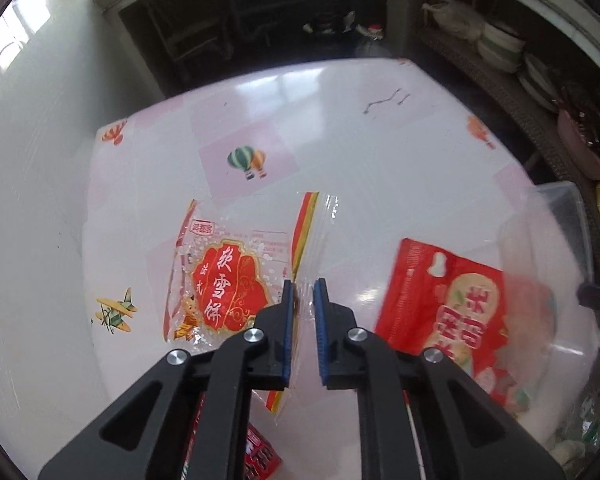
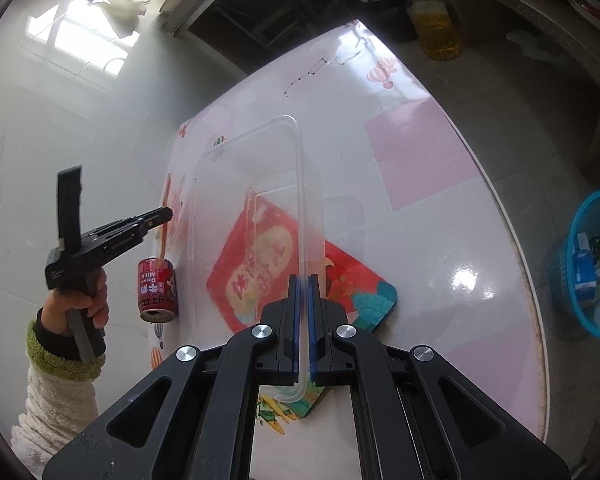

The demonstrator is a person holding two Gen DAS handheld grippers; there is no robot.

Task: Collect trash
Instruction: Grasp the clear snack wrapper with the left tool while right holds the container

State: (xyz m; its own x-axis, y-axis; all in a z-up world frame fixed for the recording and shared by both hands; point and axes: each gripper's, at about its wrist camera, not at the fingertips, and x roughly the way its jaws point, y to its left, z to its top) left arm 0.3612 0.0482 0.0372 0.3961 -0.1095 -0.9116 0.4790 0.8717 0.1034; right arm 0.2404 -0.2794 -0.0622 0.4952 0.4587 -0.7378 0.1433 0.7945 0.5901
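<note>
My left gripper (image 1: 303,294) is shut on a clear plastic wrapper with a red-yellow striped edge (image 1: 308,232), pinching its lower part above the table. A clear wrapper with a red label (image 1: 224,276) lies to its left. A large red snack bag (image 1: 444,300) lies to the right. My right gripper (image 2: 305,284) is shut on the rim of a clear plastic container (image 2: 252,184) and holds it over the red bag (image 2: 260,264). A red milk can (image 2: 157,290) stands left of the container. The left gripper (image 2: 168,214) also shows there.
The round table (image 2: 420,152) has a pink-and-white printed cover. A blue basket (image 2: 588,264) with trash stands on the floor at right. An oil bottle (image 2: 434,24) stands beyond the table. Shelves with dishes (image 1: 500,44) are at the back right. A white wall is at left.
</note>
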